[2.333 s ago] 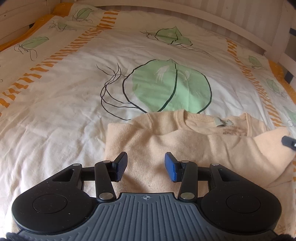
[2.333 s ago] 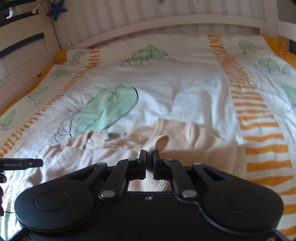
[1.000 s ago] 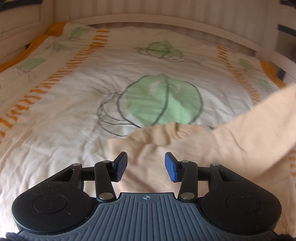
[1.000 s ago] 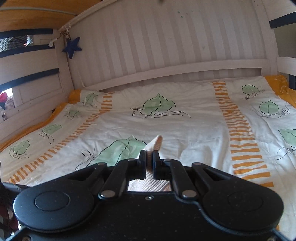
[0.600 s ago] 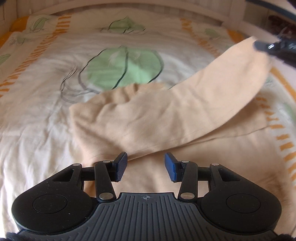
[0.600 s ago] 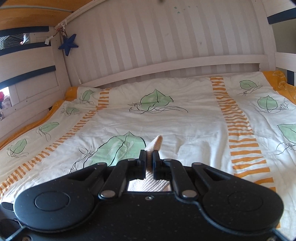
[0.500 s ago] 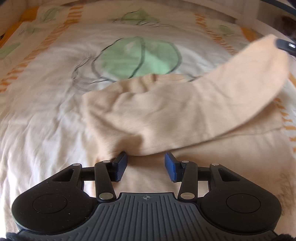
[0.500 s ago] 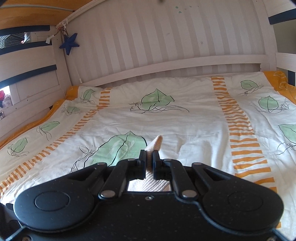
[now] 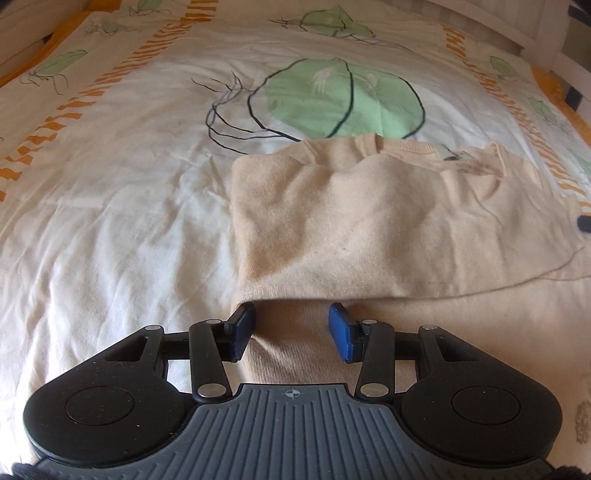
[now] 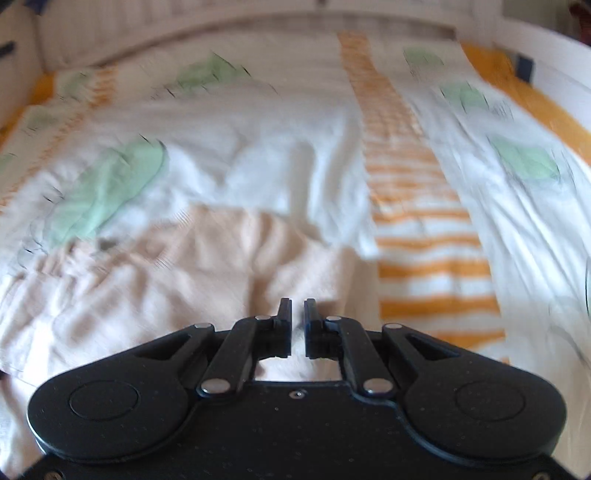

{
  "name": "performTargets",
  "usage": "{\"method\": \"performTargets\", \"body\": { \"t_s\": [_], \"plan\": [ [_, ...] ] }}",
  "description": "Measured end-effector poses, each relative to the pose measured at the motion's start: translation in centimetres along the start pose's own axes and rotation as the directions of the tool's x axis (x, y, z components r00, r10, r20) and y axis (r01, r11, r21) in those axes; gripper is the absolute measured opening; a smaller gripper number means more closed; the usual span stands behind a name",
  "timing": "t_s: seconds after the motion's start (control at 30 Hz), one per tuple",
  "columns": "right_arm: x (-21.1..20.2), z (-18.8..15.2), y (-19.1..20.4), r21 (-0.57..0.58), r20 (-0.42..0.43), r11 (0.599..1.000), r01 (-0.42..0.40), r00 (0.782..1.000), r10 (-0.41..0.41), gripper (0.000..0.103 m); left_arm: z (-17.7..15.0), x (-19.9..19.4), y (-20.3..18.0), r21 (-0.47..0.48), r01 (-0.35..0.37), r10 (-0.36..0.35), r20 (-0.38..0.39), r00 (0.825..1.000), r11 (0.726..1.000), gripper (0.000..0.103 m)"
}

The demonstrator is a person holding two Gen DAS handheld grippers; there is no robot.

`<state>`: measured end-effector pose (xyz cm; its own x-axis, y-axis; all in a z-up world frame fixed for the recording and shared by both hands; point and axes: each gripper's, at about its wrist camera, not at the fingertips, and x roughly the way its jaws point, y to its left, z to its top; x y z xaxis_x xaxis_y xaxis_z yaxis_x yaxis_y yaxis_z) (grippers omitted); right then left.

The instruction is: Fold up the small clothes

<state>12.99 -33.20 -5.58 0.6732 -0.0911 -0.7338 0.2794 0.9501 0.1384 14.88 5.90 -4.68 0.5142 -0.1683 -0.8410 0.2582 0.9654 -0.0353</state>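
I'm looking across a bed covered by a white duvet (image 9: 110,221) printed with large green leaves (image 9: 343,99) outlined in black and bands of orange stripes (image 10: 417,221). An orange sheet edge (image 10: 535,107) shows along the side. A curved white wooden bed rail (image 10: 221,26) closes the far end. Soft daylight falls over the rumpled fabric; my right view is blurred.

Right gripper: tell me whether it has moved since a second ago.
Yes. The right gripper has tipped down: the headboard slid to the picture's top, and the peach sweater now lies ahead.
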Motion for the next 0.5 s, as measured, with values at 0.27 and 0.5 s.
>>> {"method": "performTargets", "body": {
  "t_s": [0.27,0.5],
  "plan": [
    [-1.5,0.3,0.6,0.021,0.092,0.985,-0.174,0.981,0.171,0.022,0.1,-2.2,-0.1,0.055,0.183,-0.180,-0.058,0.982,0.982,0.046],
    [1.1,-0.9,0.9,0.028,0.027,0.984,-0.175,0.984,0.175,0.058,0.8,-2.6,0.0,0.024,0.168,-0.168,-0.004,0.986,0.986,0.047]
  ]
}}
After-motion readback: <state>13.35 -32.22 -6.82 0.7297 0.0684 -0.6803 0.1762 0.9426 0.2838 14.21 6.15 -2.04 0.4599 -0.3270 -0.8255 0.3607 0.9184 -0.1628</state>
